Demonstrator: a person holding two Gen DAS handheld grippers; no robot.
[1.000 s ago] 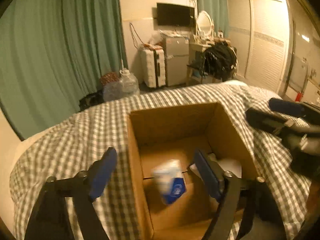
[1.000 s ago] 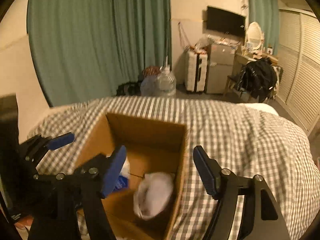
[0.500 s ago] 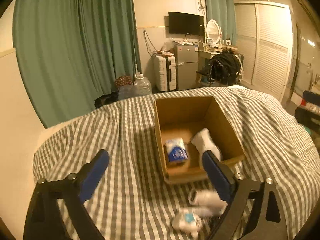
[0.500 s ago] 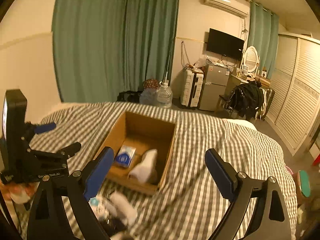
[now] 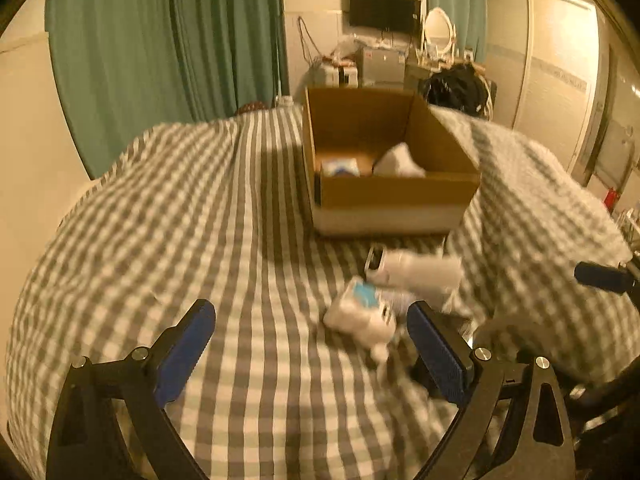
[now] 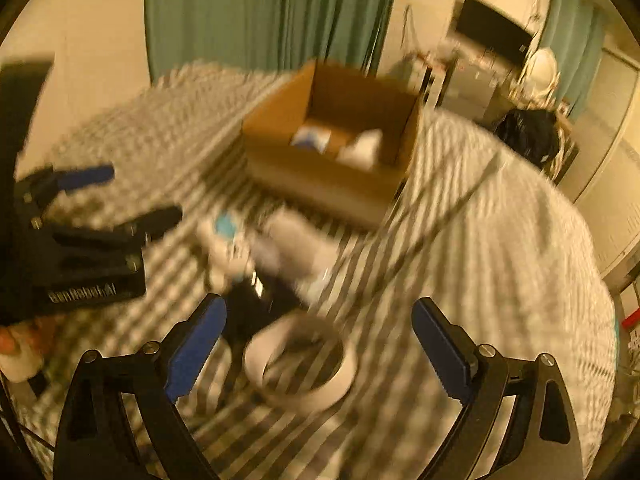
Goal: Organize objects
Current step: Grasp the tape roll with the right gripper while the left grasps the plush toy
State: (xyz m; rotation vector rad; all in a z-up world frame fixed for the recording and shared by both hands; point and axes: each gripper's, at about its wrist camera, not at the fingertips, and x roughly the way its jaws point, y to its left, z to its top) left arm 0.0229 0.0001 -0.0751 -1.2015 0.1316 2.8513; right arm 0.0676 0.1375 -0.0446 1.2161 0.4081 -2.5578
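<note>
A brown cardboard box (image 5: 400,196) (image 6: 320,176) stands on the checked bed and holds a blue-and-white pack (image 5: 340,167) and a white bundle (image 5: 398,164). In front of it lie loose items: a white pack with a blue label (image 5: 360,308) (image 6: 224,232), a white tube (image 5: 420,270), a dark item (image 6: 256,304) and a white ring of tape (image 6: 300,364). My left gripper (image 5: 312,352) is open and empty, low over the bed, with the white pack just inside its right finger. My right gripper (image 6: 320,344) is open and empty over the tape ring.
The grey-checked bedspread (image 5: 160,220) covers the whole bed. Green curtains (image 5: 168,40), a TV (image 5: 384,10), a small fridge and a chair with dark clothes (image 5: 456,88) stand beyond the bed. The left gripper shows at the left of the right wrist view (image 6: 80,240).
Both grippers have pulled back from the box and dropped low toward the loose items in front of it. The pack and bundle stay in the box. Both views are motion-blurred.
</note>
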